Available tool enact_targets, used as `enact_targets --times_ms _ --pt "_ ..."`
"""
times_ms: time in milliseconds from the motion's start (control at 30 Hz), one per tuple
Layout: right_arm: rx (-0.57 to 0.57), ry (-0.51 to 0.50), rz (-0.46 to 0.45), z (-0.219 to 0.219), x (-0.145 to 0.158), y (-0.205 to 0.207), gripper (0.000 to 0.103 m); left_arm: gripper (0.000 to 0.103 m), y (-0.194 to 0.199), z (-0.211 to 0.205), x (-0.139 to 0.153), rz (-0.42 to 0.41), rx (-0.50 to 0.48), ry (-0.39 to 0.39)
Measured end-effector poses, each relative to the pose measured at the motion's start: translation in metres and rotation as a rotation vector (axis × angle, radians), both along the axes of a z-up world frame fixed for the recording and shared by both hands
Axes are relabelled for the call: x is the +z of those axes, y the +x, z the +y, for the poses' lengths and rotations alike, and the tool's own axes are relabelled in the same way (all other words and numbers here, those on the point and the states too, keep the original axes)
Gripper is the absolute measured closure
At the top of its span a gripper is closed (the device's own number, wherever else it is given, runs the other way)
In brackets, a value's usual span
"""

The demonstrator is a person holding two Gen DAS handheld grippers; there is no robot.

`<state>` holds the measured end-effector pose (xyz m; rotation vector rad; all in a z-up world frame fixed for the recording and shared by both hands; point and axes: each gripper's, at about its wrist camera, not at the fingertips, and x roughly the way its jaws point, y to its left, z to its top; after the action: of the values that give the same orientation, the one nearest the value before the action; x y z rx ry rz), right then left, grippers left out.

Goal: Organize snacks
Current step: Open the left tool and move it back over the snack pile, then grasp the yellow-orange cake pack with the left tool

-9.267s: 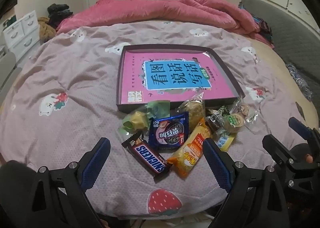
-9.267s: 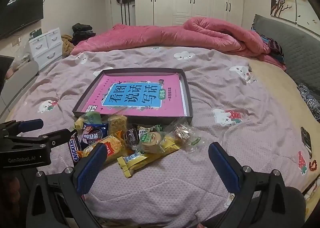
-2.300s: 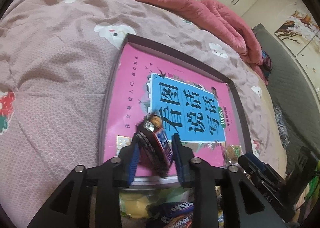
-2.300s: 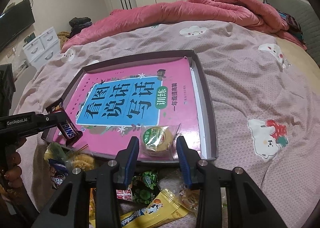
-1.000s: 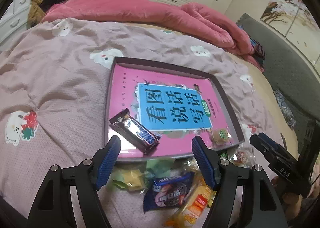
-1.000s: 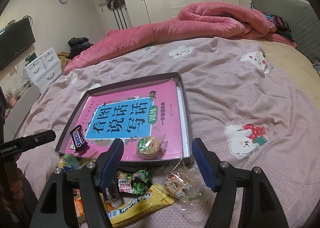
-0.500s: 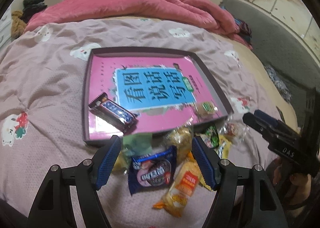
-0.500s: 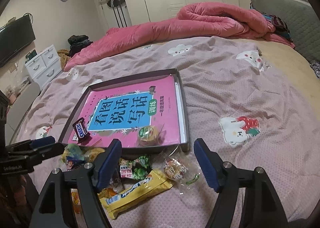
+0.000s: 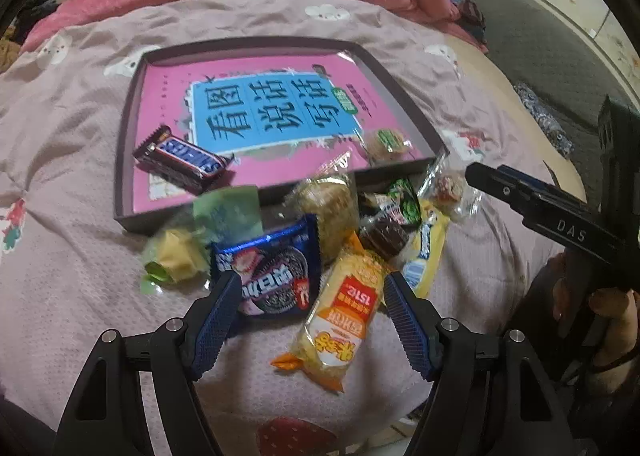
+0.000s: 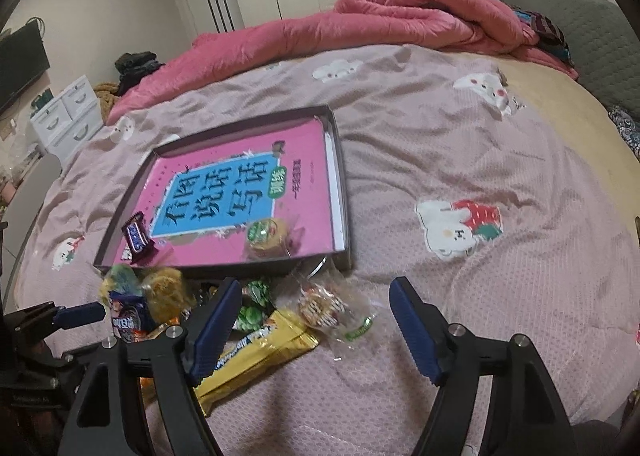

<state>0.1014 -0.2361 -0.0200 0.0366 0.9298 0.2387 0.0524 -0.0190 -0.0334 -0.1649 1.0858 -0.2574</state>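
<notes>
A dark tray on the bed holds a pink book, a Snickers bar at its left and a round green-labelled pastry at its front right. Loose snacks lie in front of the tray. My left gripper hangs open just above the Oreo pack and an orange packet. My right gripper is open over a clear-wrapped sweet and a long yellow bar. Neither holds anything.
A green-and-yellow wrapped cake, a clear-wrapped cookie and green candy packs fill the pile. A pink quilt is bunched at the back. A grey headboard runs along the right. Printed bedsheet spreads right of the tray.
Both grippers let go of the Snickers bar and the round pastry in the tray, opened wide and drew back. The left one has since come down close over the snack pile.
</notes>
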Motion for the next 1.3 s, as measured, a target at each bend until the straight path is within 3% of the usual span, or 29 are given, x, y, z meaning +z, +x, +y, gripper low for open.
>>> enact_targets --times_ms 267,800,867,967,1133,1300 --pt "-0.023 -0.005 0.049 -0.003 -0.009 0.002 0.027 0.028 -0.001 -0.009 -0.013 0.050 -0.035 -0.005" --pt "-0.083 0.086 0.207 -0.019 -0.041 0.023 0.027 0.029 -0.003 -0.031 -0.026 0.095 -0.124 0.003" --pt "-0.082 0.095 0.213 -0.018 -0.044 0.025 0.027 0.043 -0.003 -0.032 -0.029 0.107 -0.129 0.001" --pt "-0.083 0.092 0.216 -0.017 -0.047 0.028 0.035 0.056 0.000 -0.030 -0.036 0.136 -0.121 -0.003" --pt "-0.053 0.090 0.205 -0.011 -0.048 0.029 0.043 0.056 0.002 -0.032 -0.039 0.143 -0.117 -0.006" --pt "-0.035 0.070 0.203 -0.006 -0.050 0.030 0.046 0.056 0.006 -0.034 -0.042 0.152 -0.106 -0.006"
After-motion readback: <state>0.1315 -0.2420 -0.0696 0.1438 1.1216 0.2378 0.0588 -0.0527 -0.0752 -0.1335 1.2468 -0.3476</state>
